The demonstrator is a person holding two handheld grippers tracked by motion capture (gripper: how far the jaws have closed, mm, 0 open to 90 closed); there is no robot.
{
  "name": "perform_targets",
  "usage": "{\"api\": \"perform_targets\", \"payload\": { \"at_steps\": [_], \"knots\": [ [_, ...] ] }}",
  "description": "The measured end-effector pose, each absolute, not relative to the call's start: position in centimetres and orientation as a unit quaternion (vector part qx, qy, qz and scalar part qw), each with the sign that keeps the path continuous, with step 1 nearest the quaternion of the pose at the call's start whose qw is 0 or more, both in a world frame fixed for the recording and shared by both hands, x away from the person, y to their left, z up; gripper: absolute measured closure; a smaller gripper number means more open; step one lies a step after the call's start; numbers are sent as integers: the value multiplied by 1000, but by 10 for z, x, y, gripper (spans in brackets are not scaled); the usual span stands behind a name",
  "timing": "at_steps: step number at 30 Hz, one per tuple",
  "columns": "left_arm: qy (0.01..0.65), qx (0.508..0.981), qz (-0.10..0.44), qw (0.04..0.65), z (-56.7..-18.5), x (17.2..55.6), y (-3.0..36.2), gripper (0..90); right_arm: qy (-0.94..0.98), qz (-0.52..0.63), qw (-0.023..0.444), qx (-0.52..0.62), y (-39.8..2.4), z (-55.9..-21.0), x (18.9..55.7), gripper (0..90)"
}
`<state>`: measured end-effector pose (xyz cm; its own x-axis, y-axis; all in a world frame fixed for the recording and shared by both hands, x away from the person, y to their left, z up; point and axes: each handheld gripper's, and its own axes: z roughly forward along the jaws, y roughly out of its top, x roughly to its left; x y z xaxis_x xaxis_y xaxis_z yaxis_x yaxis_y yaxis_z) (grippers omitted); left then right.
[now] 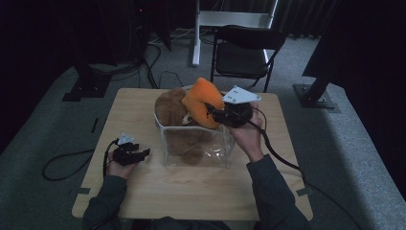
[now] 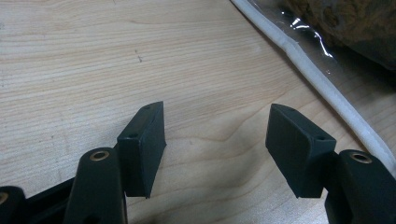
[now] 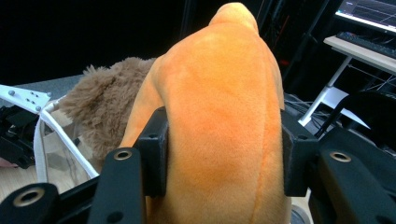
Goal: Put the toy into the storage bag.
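Note:
An orange plush toy (image 1: 203, 100) hangs over the back right rim of a clear plastic bag (image 1: 196, 146) with white edging. My right gripper (image 1: 216, 114) is shut on it; in the right gripper view both black pads press into the orange plush toy (image 3: 219, 121). A brown furry plush toy (image 1: 170, 109) fills the bag's back left and bulges above the rim, seen also as the brown plush (image 3: 105, 105) behind the orange one. My left gripper (image 1: 142, 154) rests on the table left of the bag, jaws open with only bare wood between them (image 2: 215, 140).
The wooden table (image 1: 143, 191) has free room in front and at the left. The bag's white edging (image 2: 322, 84) runs close to the right of my left gripper. A black folding chair (image 1: 244, 50) stands behind the table. Cables lie on the grey floor.

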<state>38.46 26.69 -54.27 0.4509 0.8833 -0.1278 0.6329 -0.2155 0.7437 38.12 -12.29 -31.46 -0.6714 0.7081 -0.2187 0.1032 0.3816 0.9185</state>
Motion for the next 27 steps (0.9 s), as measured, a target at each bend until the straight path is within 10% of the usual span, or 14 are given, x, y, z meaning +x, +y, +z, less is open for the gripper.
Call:
{"api": "perform_targets", "payload": {
  "at_steps": [27],
  "knots": [
    [497,762,164,381,-543,385,267,383,787,473,283,277,-130,-341,380,466]
  ]
}}
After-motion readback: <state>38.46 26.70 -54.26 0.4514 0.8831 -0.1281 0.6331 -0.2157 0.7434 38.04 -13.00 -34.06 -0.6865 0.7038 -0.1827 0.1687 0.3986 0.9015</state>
